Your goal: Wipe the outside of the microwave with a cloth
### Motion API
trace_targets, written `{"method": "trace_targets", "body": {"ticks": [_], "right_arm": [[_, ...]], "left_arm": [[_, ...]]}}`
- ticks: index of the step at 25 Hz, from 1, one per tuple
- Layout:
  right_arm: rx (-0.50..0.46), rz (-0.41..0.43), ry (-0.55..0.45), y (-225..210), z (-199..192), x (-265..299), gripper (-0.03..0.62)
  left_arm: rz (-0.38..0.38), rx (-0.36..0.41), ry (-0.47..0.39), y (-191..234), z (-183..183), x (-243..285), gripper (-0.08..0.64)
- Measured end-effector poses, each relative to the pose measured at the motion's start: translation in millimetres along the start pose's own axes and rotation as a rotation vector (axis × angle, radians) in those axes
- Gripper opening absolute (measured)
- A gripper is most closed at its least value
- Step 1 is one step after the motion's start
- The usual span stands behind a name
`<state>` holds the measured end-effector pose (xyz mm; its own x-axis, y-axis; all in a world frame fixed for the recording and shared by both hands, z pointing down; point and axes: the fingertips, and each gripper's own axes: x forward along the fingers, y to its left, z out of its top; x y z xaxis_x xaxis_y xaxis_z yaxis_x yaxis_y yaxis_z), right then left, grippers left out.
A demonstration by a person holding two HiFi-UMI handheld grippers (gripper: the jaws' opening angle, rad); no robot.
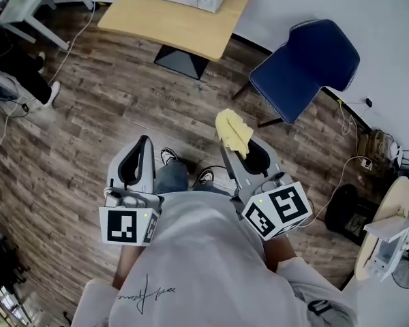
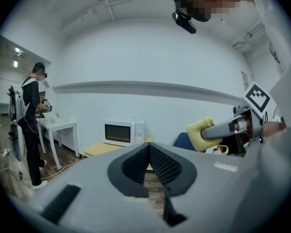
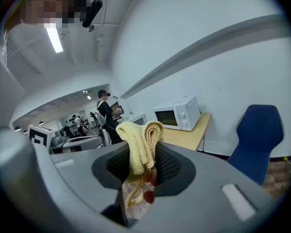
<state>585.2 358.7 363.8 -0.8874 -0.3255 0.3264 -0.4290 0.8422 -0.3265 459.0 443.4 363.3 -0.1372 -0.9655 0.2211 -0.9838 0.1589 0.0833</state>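
A blue chair (image 1: 307,63) stands on a dark wood-plank floor (image 1: 88,107) beside a light wooden table (image 1: 184,19) set against a white wall (image 1: 395,19). At a white desk (image 2: 58,125) to the left, a person in dark clothes (image 2: 31,115) stands. A cable (image 1: 339,186) trails near a black bag (image 1: 344,213) and a white fan (image 1: 402,251).

No words or numbers can be read. The dark scrawl on the person's white shirt (image 1: 146,293) is illegible; each marker cube (image 1: 276,211) bears only black-and-white squares.
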Motion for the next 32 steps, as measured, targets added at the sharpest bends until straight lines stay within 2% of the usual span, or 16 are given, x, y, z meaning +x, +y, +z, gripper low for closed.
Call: {"method": "trace_targets", "body": {"ticks": [6,11,15,18,21,25,32], "right_arm": [[-0.070,0.121,0.013,44,26,64,0.127],[-0.114,0.115,0.029,74,38,125,0.120],[-0.151,0.134,0.062,101,44,165,0.110],[-0.188,0.141,0.058,119,52,188,0.110],[-0.198,0.131,0.066,119,56,205,0.110],[-0.188,0.126,0.070,110,64,229,0.109],[-0.086,0.117,0.028,78,82,279,0.110]], "left_arm": [[0.028,-0.010,-0.032,66,19,0,-0.008],[0.033,-0.016,-0.059,123,25,-4,-0.009],[0.017,-0.026,-0.070,151,28,-11,-0.008],[0.036,-0.028,-0.081,174,31,-14,-0.008],[0.053,-0.049,-0.089,189,31,-13,-0.008],[0.033,-0.066,-0.116,201,37,-4,-0.008],[-0.014,-0.065,-0.096,221,40,54,-0.008]]}}
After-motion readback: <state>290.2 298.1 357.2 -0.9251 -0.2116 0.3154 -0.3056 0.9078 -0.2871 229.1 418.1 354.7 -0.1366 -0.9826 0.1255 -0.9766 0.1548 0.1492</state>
